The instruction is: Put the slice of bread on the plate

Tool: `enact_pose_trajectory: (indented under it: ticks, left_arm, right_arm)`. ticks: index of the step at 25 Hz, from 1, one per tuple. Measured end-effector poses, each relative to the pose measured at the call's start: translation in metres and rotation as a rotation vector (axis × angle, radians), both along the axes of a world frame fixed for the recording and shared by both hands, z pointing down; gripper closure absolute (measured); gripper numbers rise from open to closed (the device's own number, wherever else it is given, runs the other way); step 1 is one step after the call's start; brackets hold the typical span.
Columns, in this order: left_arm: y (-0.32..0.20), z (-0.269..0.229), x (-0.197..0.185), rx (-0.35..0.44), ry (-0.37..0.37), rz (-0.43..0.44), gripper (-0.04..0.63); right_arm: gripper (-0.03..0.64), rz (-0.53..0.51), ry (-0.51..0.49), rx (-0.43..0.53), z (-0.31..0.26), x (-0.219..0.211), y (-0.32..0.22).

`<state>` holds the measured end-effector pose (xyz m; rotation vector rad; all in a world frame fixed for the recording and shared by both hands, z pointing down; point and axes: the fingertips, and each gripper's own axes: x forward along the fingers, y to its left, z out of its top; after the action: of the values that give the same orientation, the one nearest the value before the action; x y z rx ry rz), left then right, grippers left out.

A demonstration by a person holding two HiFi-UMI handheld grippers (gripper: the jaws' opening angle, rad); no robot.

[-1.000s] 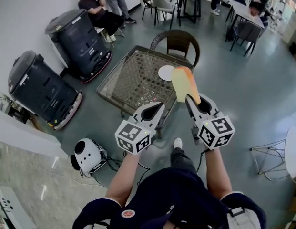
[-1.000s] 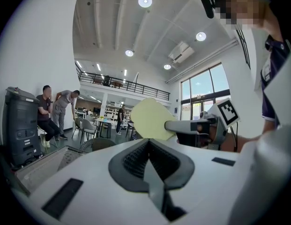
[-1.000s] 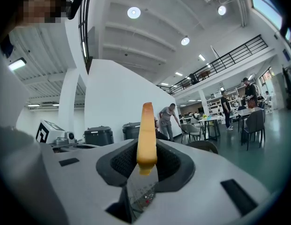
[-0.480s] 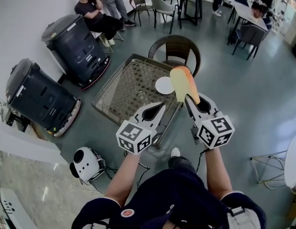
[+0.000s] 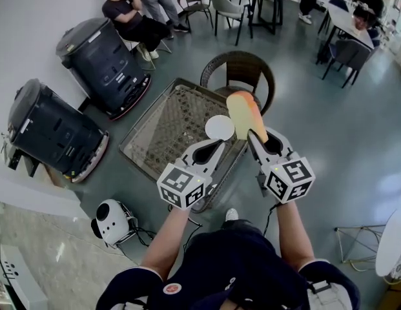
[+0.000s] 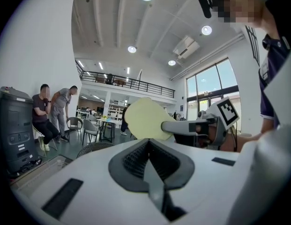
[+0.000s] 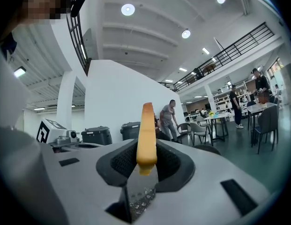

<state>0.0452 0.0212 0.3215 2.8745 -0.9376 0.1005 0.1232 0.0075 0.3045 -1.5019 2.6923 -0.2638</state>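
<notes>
Over the last second the whole scene slid toward the person in the head view. The table (image 5: 163,129) and plate (image 5: 219,127) had sat farther up the frame and then drew in close under the grippers. Both grippers held their spot in frame, side by side. Judged: the person was walking in, not reaching, and this was the carry leg, nearly at the table.

Right gripper (image 5: 256,136): pinching the bread (image 5: 241,113) by its lower end. The slice stood on edge and stuck out forward past the jaws. The grip looked the same across all three head frames, with no slip seen. The right gripper view showed the slice thin-edge-on between the pads.

Left gripper (image 5: 216,143): jaws pressed together, nothing in them, carried alongside the right.

Plate: white, small, on the table toward the chair (image 5: 239,70) side. A second ago it showed beyond the gripper noses and apart from the slice. At this moment it lay just left of the slice in the head view, between the two gripper noses. The bread was still in the air, not on the plate, and its height above the plate could not be read from this angle.

Meaning for the task: approach about done, placing not begun. The next move would likely call for bringing the slice over the plate, lowering it, tipping it flat, then spreading the jaws. Risk, as a guess: a slice let go on edge could topple off the plate.
</notes>
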Motion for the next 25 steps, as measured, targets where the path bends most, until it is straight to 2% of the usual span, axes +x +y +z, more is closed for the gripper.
enact_pose_trajectory:
  ticks: [8, 25]
  left_arm:
    - [-0.026, 0.015, 0.021, -0.032, -0.024, -0.03, 0.589]
    - [-0.061, 0.023, 0.027, -0.058, -0.039, -0.035, 0.589]
  right_arm:
    - [0.525, -0.027, 0.007, -0.003, 0.008, 0.021, -0.029]
    - [0.525, -0.019, 0.008, -0.049, 0.02, 0.027, -0.068]
